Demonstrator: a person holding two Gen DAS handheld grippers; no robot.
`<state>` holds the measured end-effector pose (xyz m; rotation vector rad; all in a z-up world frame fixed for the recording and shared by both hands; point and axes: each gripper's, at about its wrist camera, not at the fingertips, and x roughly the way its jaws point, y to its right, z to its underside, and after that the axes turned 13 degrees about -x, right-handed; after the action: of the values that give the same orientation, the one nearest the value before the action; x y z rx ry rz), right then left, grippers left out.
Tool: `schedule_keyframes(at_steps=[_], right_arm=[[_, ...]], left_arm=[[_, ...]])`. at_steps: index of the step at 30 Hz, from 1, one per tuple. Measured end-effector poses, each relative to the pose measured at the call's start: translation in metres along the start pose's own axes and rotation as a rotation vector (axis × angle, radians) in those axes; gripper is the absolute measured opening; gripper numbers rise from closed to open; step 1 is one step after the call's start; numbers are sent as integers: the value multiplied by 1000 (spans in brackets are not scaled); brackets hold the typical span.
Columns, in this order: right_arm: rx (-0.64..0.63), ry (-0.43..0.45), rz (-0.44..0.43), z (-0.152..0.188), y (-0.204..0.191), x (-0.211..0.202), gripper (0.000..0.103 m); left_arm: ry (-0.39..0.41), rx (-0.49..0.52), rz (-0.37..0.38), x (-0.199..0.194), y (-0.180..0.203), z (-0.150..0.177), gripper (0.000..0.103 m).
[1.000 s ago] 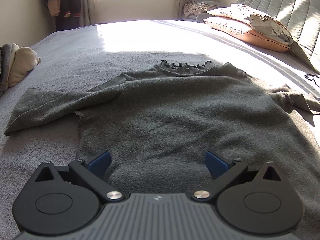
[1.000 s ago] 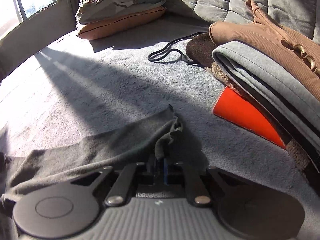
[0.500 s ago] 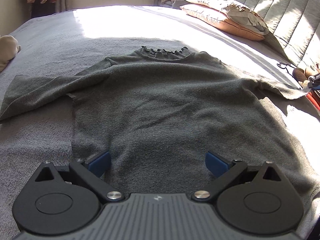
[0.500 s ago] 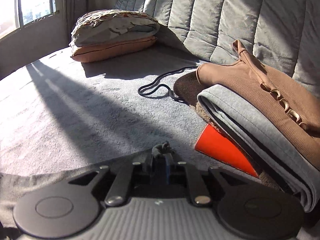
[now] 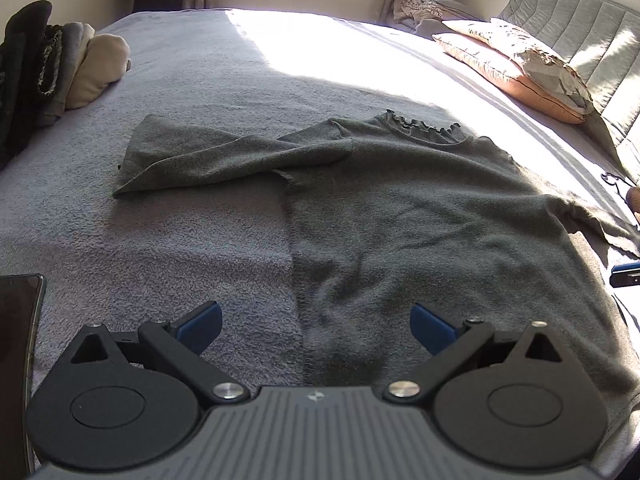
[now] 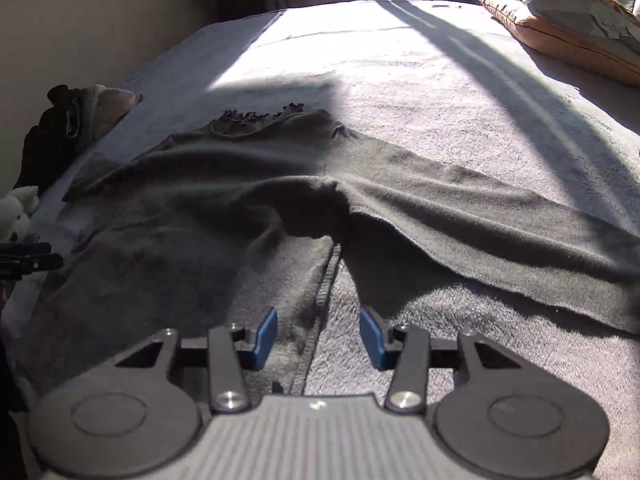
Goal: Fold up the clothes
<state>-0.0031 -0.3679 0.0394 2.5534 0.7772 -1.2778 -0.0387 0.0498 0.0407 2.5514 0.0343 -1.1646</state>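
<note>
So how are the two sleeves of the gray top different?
In the left wrist view, the left sleeve lies flat, stretched out sideways on the bed. The right sleeve looks shorter there, crumpled near the picture's edge. The left one sits in shade, the right one near sunlight. Both are the same fuzzy dark gray as the top.

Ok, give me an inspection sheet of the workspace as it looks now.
Surface: grey fleece blanket covering the bed.
Job's things: dark grey sweater spread flat, both sleeves out, ruffled collar far.
Clutter: folded clothes pile, pillows, phone, white plush toy.
Grippers: left gripper open over the hem's left corner; right gripper open at the sweater's side seam.
Cables: black cord at right edge.
Surroundings: quilted headboard, curtains, sunlit bed.
</note>
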Motion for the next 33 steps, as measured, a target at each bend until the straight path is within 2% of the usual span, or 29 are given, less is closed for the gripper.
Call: schedule_keyframes(at_steps=[4, 6, 10, 11, 12, 13, 14, 15, 18, 20, 22, 27, 28, 30, 31, 32, 33], right_arm=[[9, -44, -11, 11, -6, 15, 37], [36, -33, -24, 14, -6, 13, 22], [118, -9, -36, 21, -5, 9, 12], [134, -3, -29, 23, -6, 7, 8], [149, 4, -22, 24, -8, 5, 6], [163, 15, -8, 27, -11, 3, 4], [176, 25, 5, 30, -14, 0, 4], [189, 35, 19, 32, -18, -2, 4], [234, 76, 28, 41, -27, -13, 3], [282, 133, 9, 47, -35, -28, 3], [313, 146, 3, 51, -38, -31, 3], [389, 172, -9, 62, -44, -37, 4], [392, 139, 15, 61, -42, -30, 4], [370, 101, 68, 59, -36, -22, 13], [384, 127, 62, 58, -30, -25, 15], [434, 162, 64, 58, -18, -32, 27], [486, 196, 71, 59, -5, -39, 49]], left_arm=[[-61, -83, 53, 3, -19, -1, 100], [-62, -55, 54, 2, -14, 0, 99], [-76, 5, 84, 6, 2, 8, 90], [-71, 27, 80, 6, 6, 11, 78], [-65, 52, 74, 7, 10, 14, 58], [-57, 75, 66, 7, 12, 16, 46], [-63, 72, 78, 7, 10, 16, 17], [-83, 44, 105, 7, 7, 14, 6], [-108, -2, 146, 2, -2, 7, 5], [-96, -19, 181, -8, -7, 1, 5], [-86, -22, 207, -16, -11, -4, 5], [-94, 27, 189, -17, -11, -5, 6], [-95, 39, 181, -16, -11, -5, 8], [-83, 47, 163, -16, -12, -7, 12], [-70, 51, 154, -17, -12, -9, 12], [-44, 55, 147, -20, -13, -12, 14], [-18, 59, 139, -23, -14, -15, 17]])
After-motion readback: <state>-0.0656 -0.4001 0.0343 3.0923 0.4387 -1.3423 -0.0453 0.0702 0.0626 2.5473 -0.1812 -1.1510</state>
